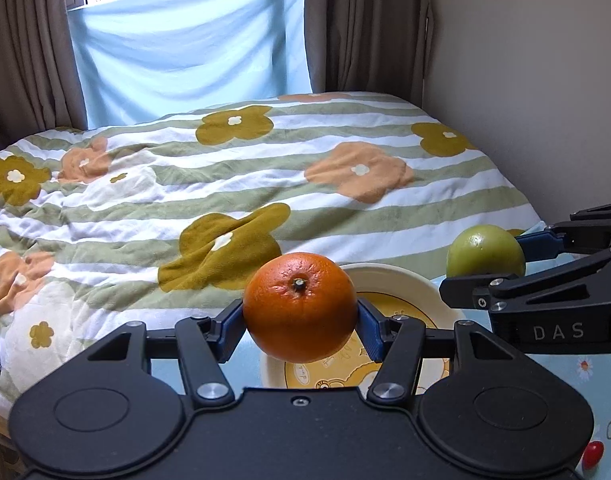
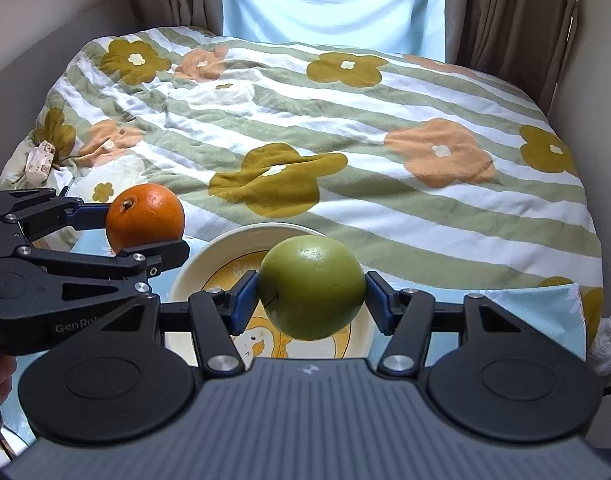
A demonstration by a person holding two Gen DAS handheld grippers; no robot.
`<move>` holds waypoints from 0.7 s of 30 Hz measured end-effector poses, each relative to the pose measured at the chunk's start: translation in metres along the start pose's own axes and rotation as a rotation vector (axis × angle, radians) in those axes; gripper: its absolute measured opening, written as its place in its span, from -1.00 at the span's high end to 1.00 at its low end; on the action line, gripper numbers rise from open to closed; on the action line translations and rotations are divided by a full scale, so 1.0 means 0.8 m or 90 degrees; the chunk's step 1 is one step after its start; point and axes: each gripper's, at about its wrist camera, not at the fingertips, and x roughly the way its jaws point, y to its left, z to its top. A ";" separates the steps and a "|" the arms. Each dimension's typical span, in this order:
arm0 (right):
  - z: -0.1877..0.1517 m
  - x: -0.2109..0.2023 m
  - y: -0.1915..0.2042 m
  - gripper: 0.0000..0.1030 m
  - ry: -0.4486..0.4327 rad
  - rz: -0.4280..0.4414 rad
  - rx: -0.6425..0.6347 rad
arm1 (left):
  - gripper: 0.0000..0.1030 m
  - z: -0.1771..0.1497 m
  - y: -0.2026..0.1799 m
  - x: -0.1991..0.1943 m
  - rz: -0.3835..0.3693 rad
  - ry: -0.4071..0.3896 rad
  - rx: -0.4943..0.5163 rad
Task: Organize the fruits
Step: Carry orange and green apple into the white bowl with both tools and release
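My left gripper (image 1: 300, 322) is shut on an orange (image 1: 299, 306) and holds it in the air above the near left rim of a cream plate (image 1: 389, 280) with a yellow cartoon print. My right gripper (image 2: 311, 300) is shut on a green apple (image 2: 311, 286) and holds it above the same plate (image 2: 201, 268). In the left wrist view the apple (image 1: 483, 252) and right gripper (image 1: 501, 260) show at the right. In the right wrist view the orange (image 2: 145, 218) and left gripper (image 2: 133, 232) show at the left.
The plate sits on a light blue tablecloth (image 1: 585, 368) with small prints. A small red object (image 1: 593, 454) lies at its right. Behind is a bed with a striped floral quilt (image 1: 265, 168), curtains and a wall (image 1: 545, 80) to the right.
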 end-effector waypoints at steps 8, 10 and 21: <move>0.018 0.050 -0.013 -0.40 0.022 -0.019 0.028 | -0.21 0.006 0.001 0.073 -0.026 0.044 0.022; 0.019 0.057 -0.017 -0.40 0.027 -0.022 0.039 | -0.21 0.005 -0.002 0.088 -0.035 0.053 0.032; 0.018 0.076 -0.026 -0.40 0.043 -0.040 0.066 | -0.21 -0.006 -0.034 0.133 -0.055 0.067 0.099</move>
